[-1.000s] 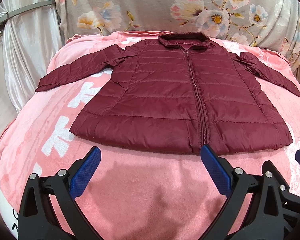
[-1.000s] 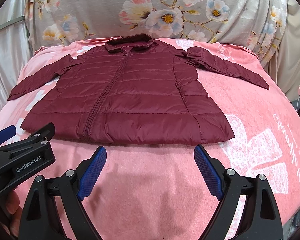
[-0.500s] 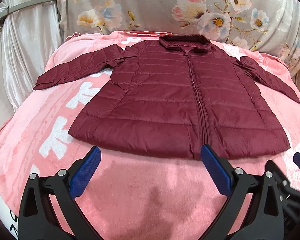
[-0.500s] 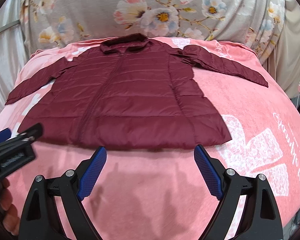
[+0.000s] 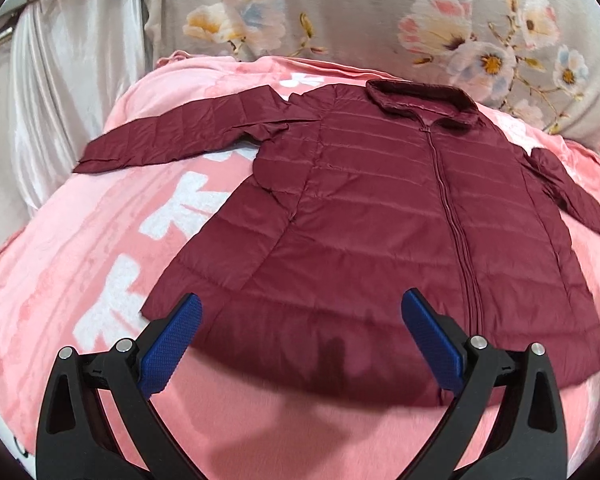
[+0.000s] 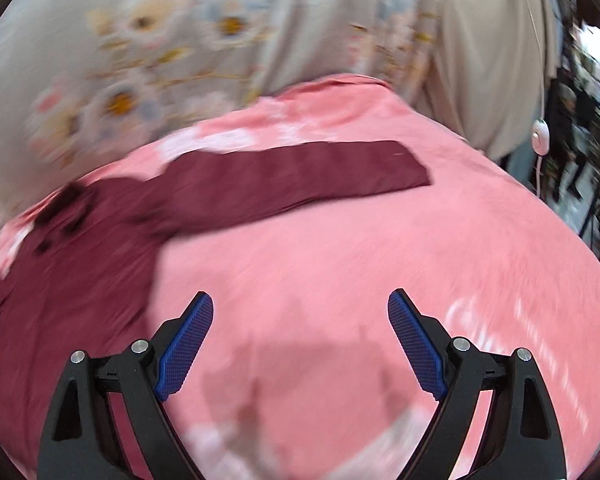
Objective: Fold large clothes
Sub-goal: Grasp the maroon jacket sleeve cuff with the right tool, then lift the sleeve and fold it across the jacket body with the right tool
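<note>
- You are holding the left tool (image 5: 302, 340) low over the near hem of the maroon jacket (image 5: 380, 232), its blue pads (image 5: 170, 354) spread wide and gripping nothing.
- You are holding the right tool (image 6: 300, 340) above bare pink blanket (image 6: 340, 264), its pads (image 6: 186, 344) likewise spread wide and empty.
- The jacket is lying flat, front up and zipped, on the blanket-covered bed, collar (image 5: 420, 98) toward 12 o'clock and hem toward 6 o'clock in the left wrist view.
- One sleeve (image 5: 172, 136) is reaching out toward 10 o'clock; the other is running off toward 3 o'clock, where the frame edge is cutting off its cuff.
- In the right wrist view the picture is smearing with motion blur: the jacket body is sitting at 9 o'clock, partly cropped, and its sleeve (image 6: 300, 176) is stretching toward 1 o'clock.
- The floral fabric (image 5: 380, 12) is rising behind the bed at 12 o'clock.
- Neither tool is showing in the other's view.
</note>
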A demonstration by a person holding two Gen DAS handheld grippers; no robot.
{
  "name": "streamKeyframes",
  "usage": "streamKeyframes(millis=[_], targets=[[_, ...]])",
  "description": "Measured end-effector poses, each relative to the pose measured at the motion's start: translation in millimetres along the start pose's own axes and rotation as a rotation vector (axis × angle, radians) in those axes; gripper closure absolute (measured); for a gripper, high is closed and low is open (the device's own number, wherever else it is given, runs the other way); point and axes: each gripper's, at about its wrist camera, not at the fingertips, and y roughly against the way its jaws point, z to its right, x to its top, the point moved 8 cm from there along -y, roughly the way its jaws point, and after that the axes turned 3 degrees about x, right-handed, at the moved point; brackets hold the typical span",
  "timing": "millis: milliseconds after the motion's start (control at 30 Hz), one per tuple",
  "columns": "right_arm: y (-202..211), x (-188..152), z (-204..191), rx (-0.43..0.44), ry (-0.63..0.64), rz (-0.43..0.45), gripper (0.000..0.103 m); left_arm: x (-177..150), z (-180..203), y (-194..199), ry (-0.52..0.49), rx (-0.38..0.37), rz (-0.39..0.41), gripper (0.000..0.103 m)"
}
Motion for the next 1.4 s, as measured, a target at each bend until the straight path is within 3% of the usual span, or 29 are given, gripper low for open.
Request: streamKeyframes(millis=[200,400,600,700,767,833,933,1000,1133,1267,1400], targets=[[-71.8,60.2,56.7,-0.032,-0.095,0.001,0.016,20.7,-4.1,-23.7,0.056,0.009,0.017,0.005],[-127.4,78.7,98.1,0.02,-0.31,-0.023,0.017,34.5,-1.9,-42.9,0.055,0.037,0.026,0.005],[-169.5,83.7,122.7,0.013,-0.417,-0.046,0.038,38.1,6.4,-59.5,0.046,0.03,0.002,0.005],[-180.2,89.2,123.5,0.011,-0.425,-0.041,0.054,39.7,8.8,-66.4,0.04,0.032,-0.001,0.005],[-187.1,95.3,118.1,0.007,-0.412,-0.034,0.077,40.7,8.8,-69.7,0.041,0.034,-0.003,0.005],[-190.5,98.9,115.2,0.01,-0.422,-0.029,0.092,41.1,8.5,-73.0,0.046,0.031,-0.007,0.005],[-188.3,113.3,104.4,0.029,-0.428,0.02,0.097,40.7,6.6,-76.7,0.053,0.027,-0.015,0.005],[-176.1,130.6,85.0,0.048,-0.383,0.072,0.098,41.2,5.3,-78.1,0.053,0.029,-0.016,0.005],[-130.4,171.5,16.5,0.18,-0.271,0.184,0.098,44.8,-0.5,-77.6,0.058,0.034,-0.008,0.005],[-62.2,201.2,-86.7,0.375,-0.114,0.272,0.098,51.7,-5.7,-73.8,0.072,0.025,0.008,0.005],[-12.7,195.9,-192.5,0.54,0.047,0.277,0.098,61.5,-11.1,-67.7,0.092,-0.002,0.024,0.005]])
